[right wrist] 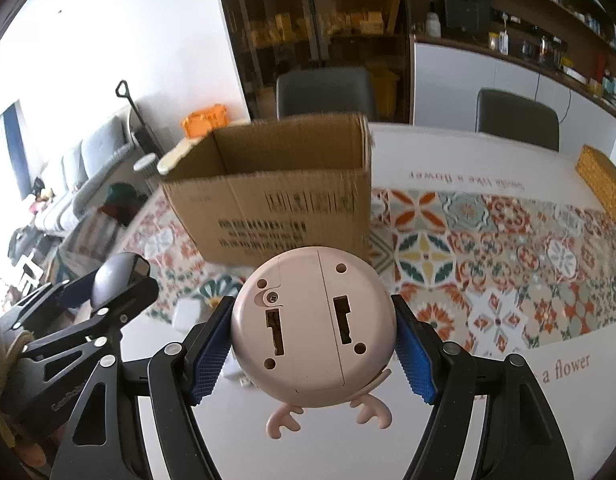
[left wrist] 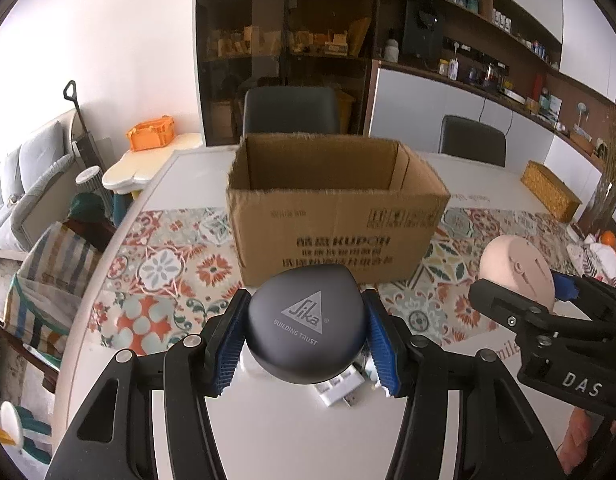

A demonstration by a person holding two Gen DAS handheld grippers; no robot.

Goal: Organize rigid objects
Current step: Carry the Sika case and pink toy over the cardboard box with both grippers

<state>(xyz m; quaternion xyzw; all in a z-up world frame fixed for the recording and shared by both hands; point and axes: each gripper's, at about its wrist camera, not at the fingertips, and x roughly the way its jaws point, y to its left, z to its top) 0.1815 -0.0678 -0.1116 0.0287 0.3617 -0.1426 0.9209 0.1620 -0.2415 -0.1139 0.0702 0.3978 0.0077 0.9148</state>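
My left gripper [left wrist: 306, 338] is shut on a dark grey rounded Sika case [left wrist: 306, 320], held above the table just in front of an open cardboard box [left wrist: 336, 216]. My right gripper [right wrist: 314, 344] is shut on a round pink clock with antlers [right wrist: 314, 328], its back facing the camera, also in front of the box [right wrist: 268, 200]. In the left wrist view the pink clock [left wrist: 516, 272] and the right gripper's black body show at the right. In the right wrist view the Sika case [right wrist: 116, 276] shows at the left.
A white table [left wrist: 268, 420] carries a patterned tile runner [left wrist: 164, 272]. Small white items [left wrist: 340, 392] lie under the left gripper. A woven yellow box [left wrist: 550, 188] sits at the far right. Two dark chairs [left wrist: 292, 110] stand behind the table.
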